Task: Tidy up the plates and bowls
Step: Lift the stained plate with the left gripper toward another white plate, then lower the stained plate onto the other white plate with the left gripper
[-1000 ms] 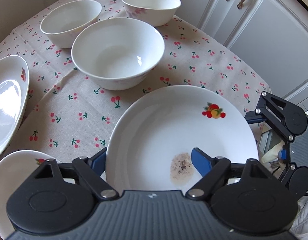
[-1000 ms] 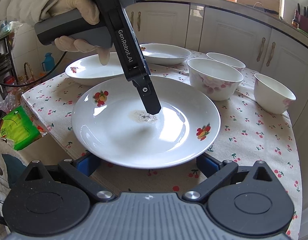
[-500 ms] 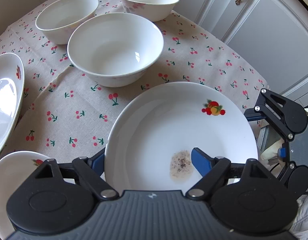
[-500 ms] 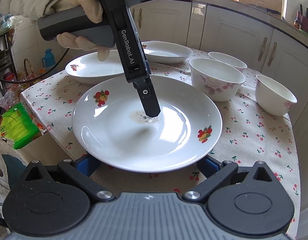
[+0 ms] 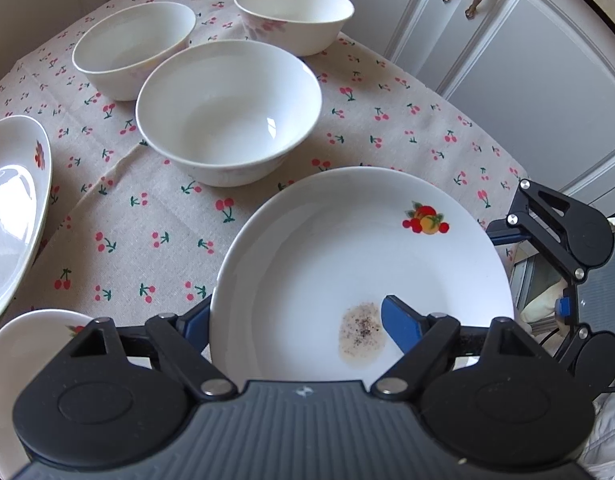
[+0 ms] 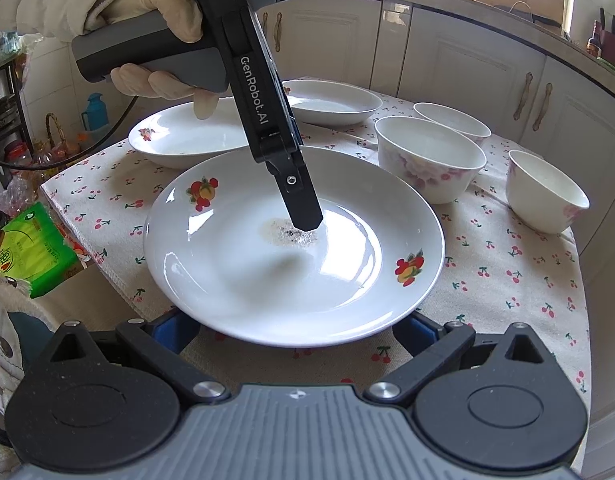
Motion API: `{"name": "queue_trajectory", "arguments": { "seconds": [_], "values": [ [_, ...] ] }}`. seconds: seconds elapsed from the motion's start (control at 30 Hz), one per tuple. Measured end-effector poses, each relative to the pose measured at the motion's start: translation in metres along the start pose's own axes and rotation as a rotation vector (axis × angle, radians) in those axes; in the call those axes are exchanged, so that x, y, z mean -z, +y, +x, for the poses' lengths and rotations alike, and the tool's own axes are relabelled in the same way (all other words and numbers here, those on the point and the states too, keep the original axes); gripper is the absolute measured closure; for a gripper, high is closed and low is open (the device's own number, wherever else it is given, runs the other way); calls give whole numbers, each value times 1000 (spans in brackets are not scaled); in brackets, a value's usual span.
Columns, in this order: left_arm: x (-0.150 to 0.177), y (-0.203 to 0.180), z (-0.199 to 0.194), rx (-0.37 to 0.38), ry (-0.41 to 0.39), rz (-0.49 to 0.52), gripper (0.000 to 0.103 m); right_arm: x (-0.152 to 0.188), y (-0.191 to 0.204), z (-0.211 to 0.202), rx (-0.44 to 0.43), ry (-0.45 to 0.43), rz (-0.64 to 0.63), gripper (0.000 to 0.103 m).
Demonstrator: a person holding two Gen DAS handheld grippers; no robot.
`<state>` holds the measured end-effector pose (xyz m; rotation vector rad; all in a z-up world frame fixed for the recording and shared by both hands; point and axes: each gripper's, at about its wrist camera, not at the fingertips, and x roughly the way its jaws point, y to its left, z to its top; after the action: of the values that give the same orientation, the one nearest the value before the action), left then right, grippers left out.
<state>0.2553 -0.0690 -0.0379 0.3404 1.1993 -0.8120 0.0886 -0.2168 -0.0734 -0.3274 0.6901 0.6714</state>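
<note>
The left gripper (image 5: 291,320) straddles the near rim of the soiled fruit-print plate (image 5: 359,256), one pad inside, one outside; whether they actually pinch it I cannot tell. The right gripper (image 6: 295,330) gapes beneath the plate's opposite edge. Beyond, three bowls (image 5: 227,116) and other plates (image 6: 187,136) sit unstacked, so most sorting remains.

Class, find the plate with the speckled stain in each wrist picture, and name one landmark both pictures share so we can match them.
Left wrist view: the stained plate fills the lower centre-right, its rim between the left tongs.
Right wrist view: the same plate sits in the centre, the left tongs' finger above the stain.
Shared landmark: the largest bowl, just beyond the plate.
</note>
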Motion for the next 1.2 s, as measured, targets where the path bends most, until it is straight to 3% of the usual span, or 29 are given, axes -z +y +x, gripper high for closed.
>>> {"name": "queue_trajectory", "arguments": {
  "seconds": [0.6, 1.2],
  "values": [
    [12, 31, -48, -42, -92, -64, 18, -46, 1, 4, -34, -34, -78, 0],
    [63, 93, -76, -77, -147, -184, 18, -101, 34, 49, -116, -15, -167, 0]
  ]
}}
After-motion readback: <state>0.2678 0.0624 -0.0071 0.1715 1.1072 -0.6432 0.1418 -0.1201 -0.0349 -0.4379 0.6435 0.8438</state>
